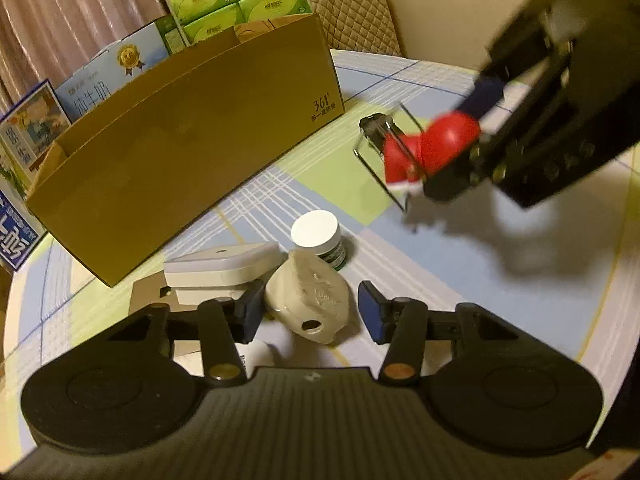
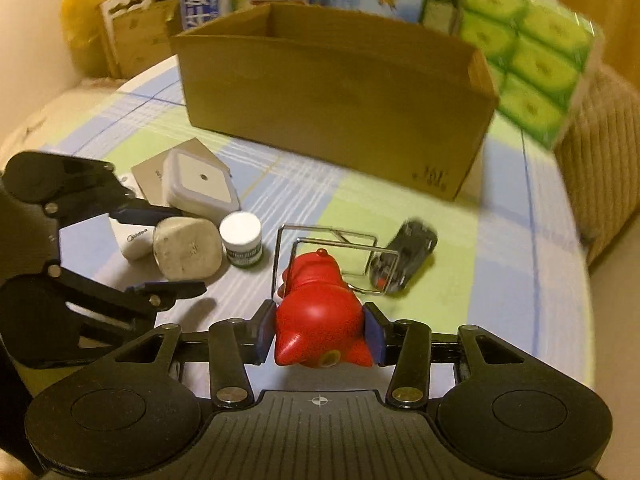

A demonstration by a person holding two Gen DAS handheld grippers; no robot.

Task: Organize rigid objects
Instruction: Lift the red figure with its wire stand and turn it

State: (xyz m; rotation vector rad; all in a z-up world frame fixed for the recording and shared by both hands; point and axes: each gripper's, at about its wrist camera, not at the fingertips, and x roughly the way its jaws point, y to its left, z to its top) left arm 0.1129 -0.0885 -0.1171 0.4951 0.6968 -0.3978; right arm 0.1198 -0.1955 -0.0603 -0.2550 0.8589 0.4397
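Note:
My right gripper (image 2: 320,338) is shut on a red toy figure (image 2: 318,316) and holds it above the table; it also shows in the left wrist view (image 1: 436,144). My left gripper (image 1: 306,312) is open around a beige stone-like block (image 1: 308,300), its pads on either side and apart from it; the block also shows in the right wrist view (image 2: 186,250). A white-lidded jar (image 1: 318,236), a white square box (image 1: 222,266), a wire stand (image 2: 332,256) and a black toy car (image 2: 404,258) lie on the table. An open cardboard box (image 2: 340,100) stands behind.
A plaid cloth (image 2: 500,220) covers the round table. A white Midea item (image 2: 134,240) and a brown card (image 2: 148,176) lie beside the square box. Green tissue packs (image 2: 532,60) and printed cartons (image 1: 100,76) stand behind the cardboard box.

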